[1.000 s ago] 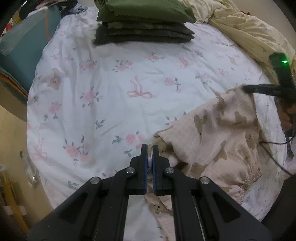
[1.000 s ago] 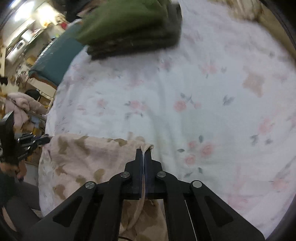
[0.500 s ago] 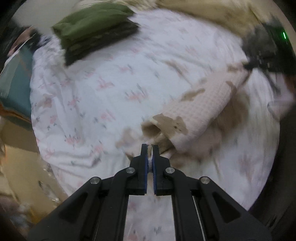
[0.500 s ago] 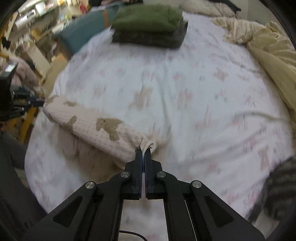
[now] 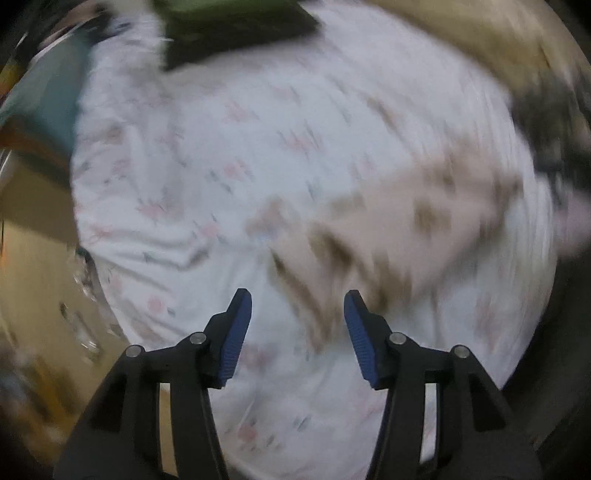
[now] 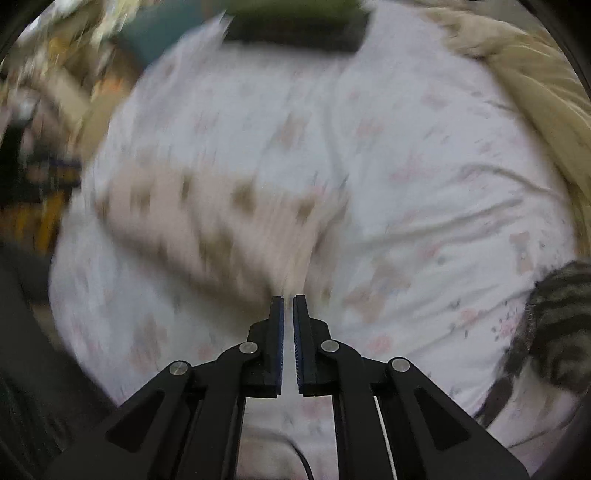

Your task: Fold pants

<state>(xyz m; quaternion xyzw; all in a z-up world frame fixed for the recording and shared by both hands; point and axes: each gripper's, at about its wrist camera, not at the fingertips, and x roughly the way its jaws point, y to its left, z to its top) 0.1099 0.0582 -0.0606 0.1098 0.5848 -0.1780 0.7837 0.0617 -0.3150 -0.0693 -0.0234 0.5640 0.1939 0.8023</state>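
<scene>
The beige pants with brown bear shapes [image 5: 399, 221] lie folded over on the white floral bedsheet [image 5: 258, 122], blurred by motion. My left gripper [image 5: 297, 301] is open, its blue pads wide apart, just in front of the pants' near edge and holding nothing. In the right wrist view the pants [image 6: 207, 218] lie left of centre. My right gripper [image 6: 288, 301] has its jaws nearly together with a narrow gap at the pants' near corner; whether cloth is still pinched is unclear.
A stack of folded dark green clothes [image 5: 236, 33] sits at the far side of the bed, also in the right wrist view [image 6: 295, 26]. A yellow blanket [image 6: 535, 85] lies at the right. A striped cat [image 6: 554, 325] sits near right. The bed edge drops at left [image 5: 74, 229].
Both grippers carried the pants' edge over into a fold. My left gripper has opened wide and let go. My right gripper's jaws have parted slightly. Both cameras are moving fast.
</scene>
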